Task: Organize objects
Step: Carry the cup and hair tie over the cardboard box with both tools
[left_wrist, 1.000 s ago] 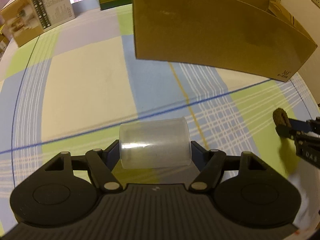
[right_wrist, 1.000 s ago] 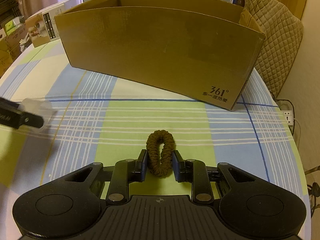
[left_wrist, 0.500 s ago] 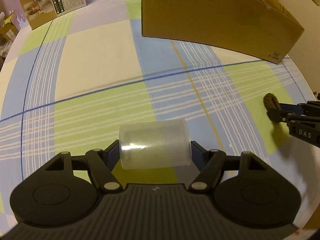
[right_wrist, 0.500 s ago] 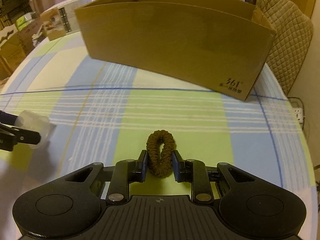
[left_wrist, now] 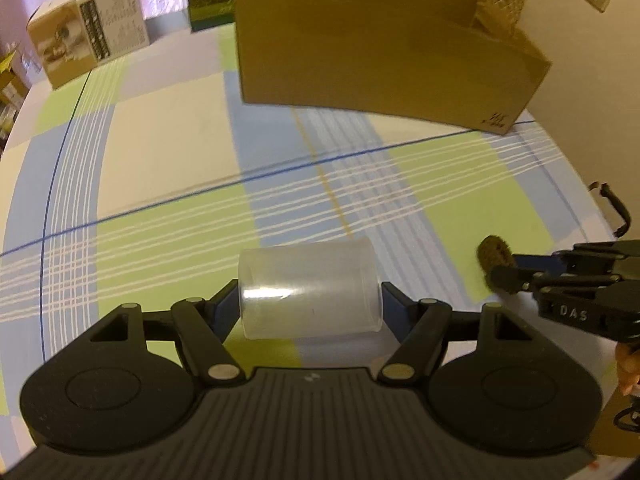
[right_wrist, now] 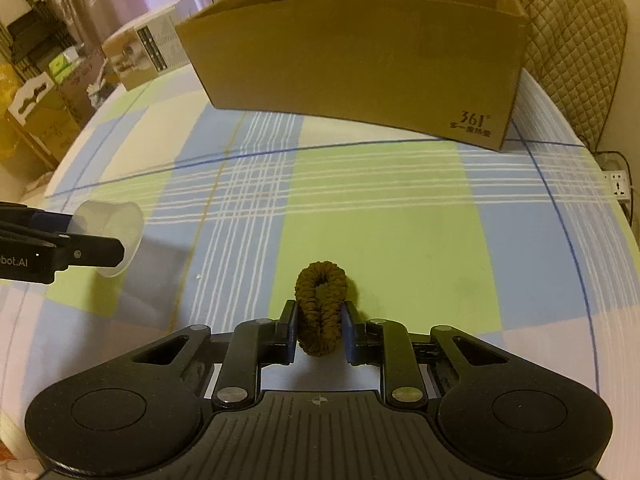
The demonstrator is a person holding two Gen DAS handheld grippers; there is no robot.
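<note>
Checked tablecloth is carrying a cardboard box at its far edge; above it, the left gripper is clamping a clear cup while the right gripper is squeezing a brown hair tie.

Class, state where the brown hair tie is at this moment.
In the right wrist view, the brown hair tie is pinched in the right gripper, above the checked tablecloth, short of the cardboard box.
</note>
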